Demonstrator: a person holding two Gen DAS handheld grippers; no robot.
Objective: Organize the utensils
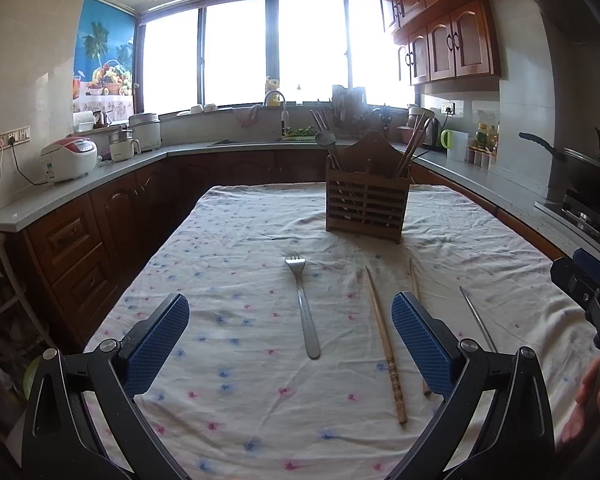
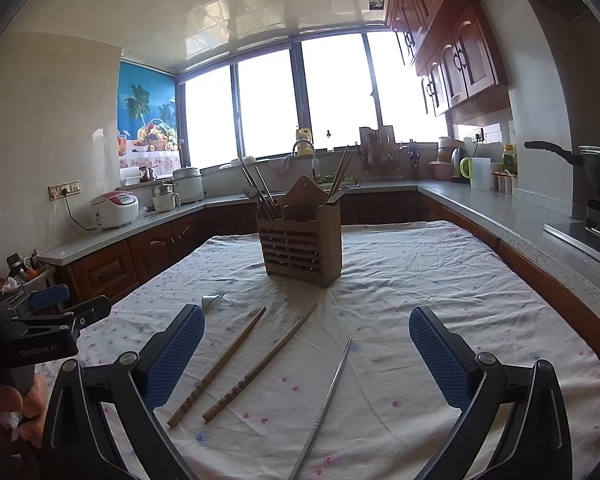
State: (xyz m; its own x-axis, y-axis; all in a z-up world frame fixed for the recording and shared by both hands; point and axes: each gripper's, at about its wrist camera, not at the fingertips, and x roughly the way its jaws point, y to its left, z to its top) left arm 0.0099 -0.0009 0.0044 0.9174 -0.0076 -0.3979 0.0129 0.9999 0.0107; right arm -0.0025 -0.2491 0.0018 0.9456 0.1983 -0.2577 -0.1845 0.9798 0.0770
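Note:
A wooden utensil holder [image 1: 366,210] [image 2: 302,250] stands mid-table with chopsticks and a spoon in it. A metal fork [image 1: 305,312] lies on the cloth between the fingers of my left gripper [image 1: 290,320], which is open and empty above the table. Two wooden chopsticks [image 1: 386,350] [image 2: 236,358] lie to its right. A metal chopstick [image 2: 332,396] [image 1: 478,320] lies between the fingers of my right gripper [image 2: 306,340], which is open and empty. The fork's tines [image 2: 212,301] show beside the right gripper's left finger.
The table carries a white flowered cloth [image 1: 236,264] [image 2: 420,280]. Kitchen counters run around it, with a rice cooker [image 1: 69,159] on the left and a wok [image 1: 588,172] on a stove on the right. Dark wood cabinets stand close to the table's sides.

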